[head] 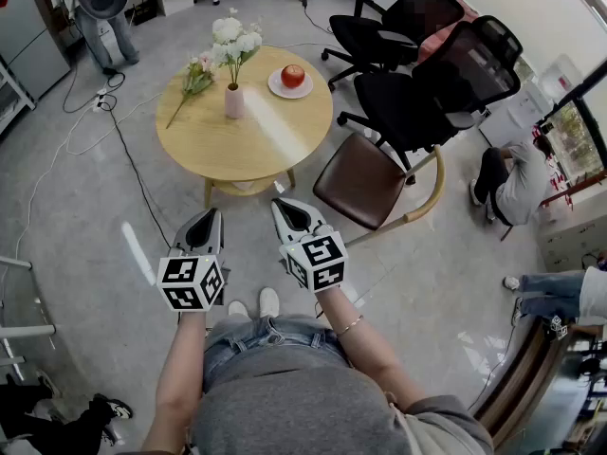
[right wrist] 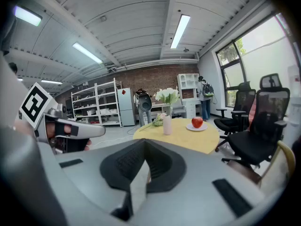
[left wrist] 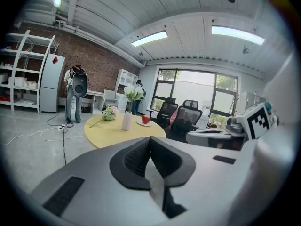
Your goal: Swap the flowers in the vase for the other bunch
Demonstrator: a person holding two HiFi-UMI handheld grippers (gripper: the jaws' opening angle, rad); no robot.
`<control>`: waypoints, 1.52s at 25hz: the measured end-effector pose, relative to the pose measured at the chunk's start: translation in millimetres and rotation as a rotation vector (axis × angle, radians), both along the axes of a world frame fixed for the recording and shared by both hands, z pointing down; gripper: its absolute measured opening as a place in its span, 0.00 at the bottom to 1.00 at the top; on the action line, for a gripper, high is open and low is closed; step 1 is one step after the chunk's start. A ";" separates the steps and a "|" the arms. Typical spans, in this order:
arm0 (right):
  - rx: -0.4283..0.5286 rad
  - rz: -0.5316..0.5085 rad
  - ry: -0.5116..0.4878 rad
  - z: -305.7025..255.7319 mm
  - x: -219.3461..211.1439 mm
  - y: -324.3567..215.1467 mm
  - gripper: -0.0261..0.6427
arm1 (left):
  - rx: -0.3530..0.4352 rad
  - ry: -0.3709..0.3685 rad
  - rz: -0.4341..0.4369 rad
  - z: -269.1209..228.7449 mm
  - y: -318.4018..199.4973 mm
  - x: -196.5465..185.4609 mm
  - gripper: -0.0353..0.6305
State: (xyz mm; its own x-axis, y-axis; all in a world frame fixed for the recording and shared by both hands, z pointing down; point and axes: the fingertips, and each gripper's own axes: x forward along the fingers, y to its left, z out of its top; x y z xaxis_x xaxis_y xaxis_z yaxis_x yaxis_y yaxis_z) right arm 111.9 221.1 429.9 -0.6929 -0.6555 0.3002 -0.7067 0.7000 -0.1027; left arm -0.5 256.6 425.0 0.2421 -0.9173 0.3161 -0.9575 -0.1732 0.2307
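A pale pink vase stands on the round wooden table, holding white flowers. A second bunch with pinkish blooms lies flat on the table to the vase's left. Both grippers are held side by side well short of the table, pointing toward it. My left gripper is shut and empty, and my right gripper is shut and empty too. From the left gripper view the vase and the lying bunch are far ahead; the right gripper view shows the same vase and its flowers.
A red apple rests on a white plate right of the vase. A brown chair stands at the table's right, with black office chairs behind it. A person crouches far right. Cables trail over the floor left of the table.
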 end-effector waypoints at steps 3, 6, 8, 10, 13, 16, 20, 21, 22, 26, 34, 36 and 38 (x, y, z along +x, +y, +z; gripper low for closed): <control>-0.002 -0.003 -0.005 -2.6 2.6 1.1 0.05 | 0.002 -0.004 0.001 -2.0 0.1 5.6 0.08; -0.015 -0.002 -0.022 -1.2 8.0 1.8 0.05 | -0.001 0.004 0.003 0.1 0.7 12.7 0.08; -0.033 0.005 -0.039 1.5 12.6 -0.1 0.05 | -0.004 0.010 0.012 1.7 -1.1 18.0 0.08; -0.044 0.013 -0.051 3.8 15.9 -3.5 0.05 | -0.004 0.012 0.024 1.5 -4.1 21.5 0.08; -0.051 0.013 -0.053 6.2 18.9 -6.6 0.06 | -0.004 0.006 0.029 0.7 -7.4 24.6 0.08; -0.046 0.010 -0.046 6.1 24.3 -10.3 0.06 | -0.006 -0.001 0.020 -1.0 -10.8 27.6 0.08; -0.054 0.023 -0.057 6.9 29.3 -17.6 0.06 | 0.000 -0.010 0.012 -4.5 -17.4 27.5 0.08; -0.055 0.024 -0.058 7.2 29.0 -19.7 0.06 | 0.001 -0.013 0.011 -4.8 -19.9 26.2 0.08; -0.054 0.024 -0.058 7.3 28.2 -22.4 0.06 | 0.002 -0.014 0.009 -5.3 -23.1 24.4 0.08; -0.051 0.016 -0.051 8.4 21.6 -34.5 0.06 | 0.008 -0.008 -0.007 -5.9 -36.8 15.9 0.08; -0.033 -0.003 -0.038 8.7 -7.5 -75.7 0.06 | -0.021 0.007 0.000 7.7 -82.1 -10.2 0.08; -0.020 -0.016 -0.021 8.7 -16.7 -89.8 0.06 | -0.020 0.017 0.019 9.5 -99.3 -15.2 0.08; -0.009 -0.023 0.002 9.9 -25.8 -105.5 0.06 | -0.016 0.021 0.035 10.4 -117.5 -20.8 0.08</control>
